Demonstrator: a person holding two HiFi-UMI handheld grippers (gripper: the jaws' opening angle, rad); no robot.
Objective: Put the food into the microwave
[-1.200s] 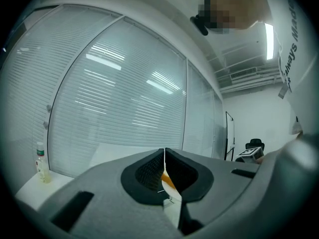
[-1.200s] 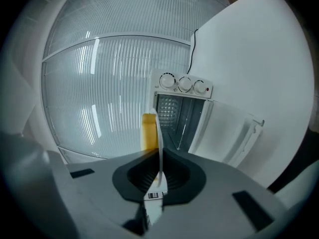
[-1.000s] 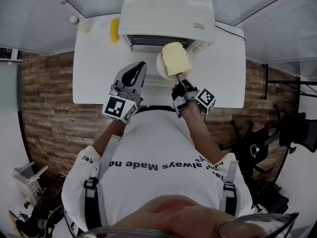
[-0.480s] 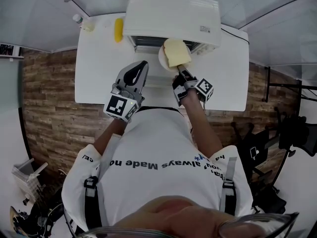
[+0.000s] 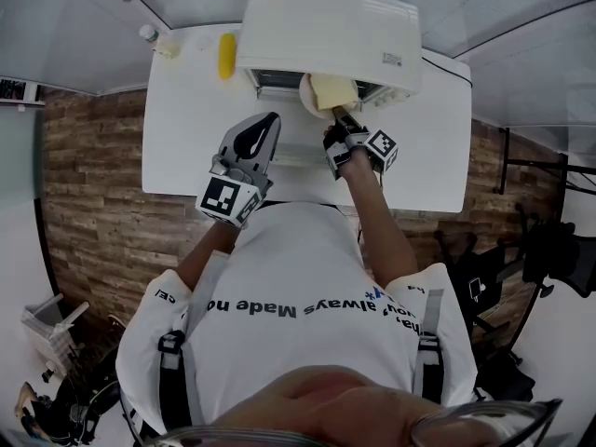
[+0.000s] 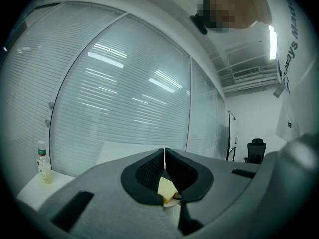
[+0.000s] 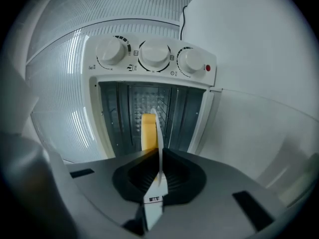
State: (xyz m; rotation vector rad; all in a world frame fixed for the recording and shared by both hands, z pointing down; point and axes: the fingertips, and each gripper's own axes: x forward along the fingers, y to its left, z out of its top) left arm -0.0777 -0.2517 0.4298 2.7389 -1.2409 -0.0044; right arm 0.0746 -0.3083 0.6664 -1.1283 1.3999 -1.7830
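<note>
Right gripper (image 5: 337, 119): clamped on the rim of the plate (image 7: 160, 151).
Food: bread slice (image 5: 332, 89) on that plate, at the mouth of the microwave (image 5: 321, 26) by the table's (image 5: 186, 110) far edge.
Left gripper (image 5: 268, 124): closed, empty, over the front edge.
Doing it well: keep the plate level, slide it straight in, and set it down before letting go.

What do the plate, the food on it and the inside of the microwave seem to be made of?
The plate is thin, white and smooth, with a small label; likely plastic or light ceramic, the look leaves it open. The food is pale yellow and matt, like a slice of bread. Inside the microwave the walls are grey, ribbed and slightly shiny, probably metal.
</note>
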